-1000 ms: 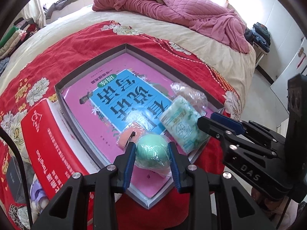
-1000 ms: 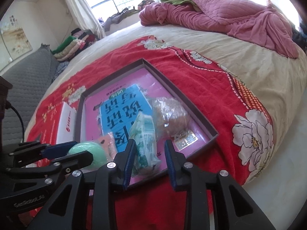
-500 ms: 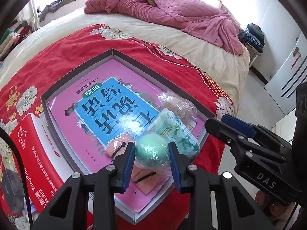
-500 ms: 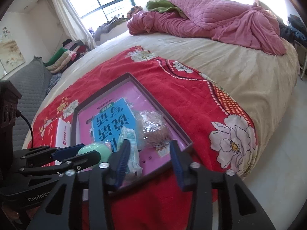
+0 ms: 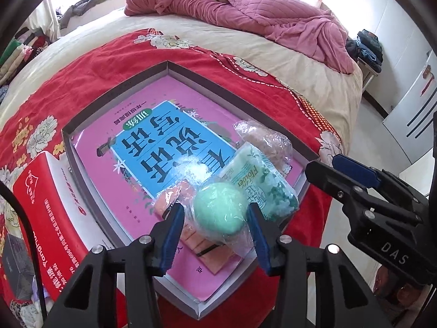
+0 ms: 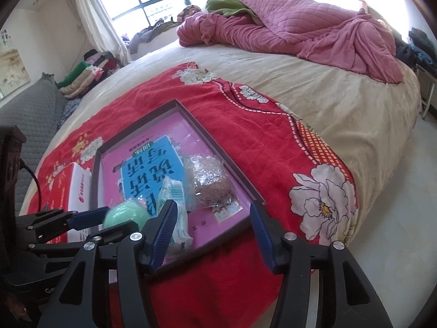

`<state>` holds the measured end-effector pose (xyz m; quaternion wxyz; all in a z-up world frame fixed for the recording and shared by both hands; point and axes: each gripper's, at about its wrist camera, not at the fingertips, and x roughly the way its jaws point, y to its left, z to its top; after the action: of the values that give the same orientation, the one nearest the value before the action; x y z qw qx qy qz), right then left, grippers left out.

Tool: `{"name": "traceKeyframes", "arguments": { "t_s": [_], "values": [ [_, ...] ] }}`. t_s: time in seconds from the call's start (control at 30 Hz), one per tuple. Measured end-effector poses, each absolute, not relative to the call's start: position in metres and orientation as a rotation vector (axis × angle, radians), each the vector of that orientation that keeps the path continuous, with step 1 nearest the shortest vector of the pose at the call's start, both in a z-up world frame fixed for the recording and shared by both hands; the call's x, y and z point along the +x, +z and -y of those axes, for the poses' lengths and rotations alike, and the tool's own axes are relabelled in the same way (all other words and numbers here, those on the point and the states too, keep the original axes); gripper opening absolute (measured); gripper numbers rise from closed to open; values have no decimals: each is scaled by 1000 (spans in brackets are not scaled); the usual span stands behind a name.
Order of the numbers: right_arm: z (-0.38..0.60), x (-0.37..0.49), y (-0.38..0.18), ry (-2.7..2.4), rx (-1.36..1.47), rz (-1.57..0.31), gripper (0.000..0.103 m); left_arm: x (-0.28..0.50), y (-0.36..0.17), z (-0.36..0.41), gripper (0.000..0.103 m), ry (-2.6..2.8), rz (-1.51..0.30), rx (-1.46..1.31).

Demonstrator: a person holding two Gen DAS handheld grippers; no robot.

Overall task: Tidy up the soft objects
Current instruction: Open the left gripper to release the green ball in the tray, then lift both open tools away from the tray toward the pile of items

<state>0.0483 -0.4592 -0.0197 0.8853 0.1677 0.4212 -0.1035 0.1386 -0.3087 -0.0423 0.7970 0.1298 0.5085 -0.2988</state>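
A shallow grey box [image 5: 114, 93] with a pink and blue book [image 5: 164, 147] in it lies on the red blanket. My left gripper [image 5: 215, 218] stands open around a green ball in clear wrap [image 5: 221, 210], over a peach packet [image 5: 191, 235]. A green flower-print pack [image 5: 262, 183] and a brown item in clear wrap [image 5: 267, 142] lie beside it. My right gripper [image 6: 210, 232] is open and empty, pulled back over the box's near edge; the flower pack [image 6: 174, 213], the brown item [image 6: 210, 183] and the ball [image 6: 123, 213] show ahead.
A red and white carton [image 5: 46, 207] lies left of the box. A pink quilt [image 6: 300, 27] is bunched at the far end of the bed. The bed edge and white floor [image 6: 387, 213] are to the right.
My right gripper has let go of the flower pack, opened wide and drawn back. My left gripper has widened around the green ball and drawn back slightly.
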Motion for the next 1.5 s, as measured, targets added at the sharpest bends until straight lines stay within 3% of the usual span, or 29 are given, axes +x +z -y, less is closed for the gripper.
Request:
{"name": "traceKeyframes", "arguments": {
  "t_s": [0.17, 0.4, 0.47, 1.1, 1.23, 1.5],
  "values": [
    [457, 48, -16, -228, 322, -877, 58, 141, -38, 303, 57, -623, -1098, 248],
    [453, 48, -12, -239, 295, -877, 66, 142, -31, 295, 62, -600, -1093, 225],
    [451, 48, -10, -238, 289, -874, 69, 141, -29, 293, 72, -597, -1090, 220],
    [441, 42, 11, -255, 221, -834, 74, 133, 4, 269, 76, -532, -1018, 177],
    [437, 40, 18, -258, 206, -818, 74, 128, 12, 266, 84, -517, -1005, 179],
    [431, 35, 28, -265, 184, -806, 74, 122, 27, 259, 84, -497, -979, 179]
  ]
}}
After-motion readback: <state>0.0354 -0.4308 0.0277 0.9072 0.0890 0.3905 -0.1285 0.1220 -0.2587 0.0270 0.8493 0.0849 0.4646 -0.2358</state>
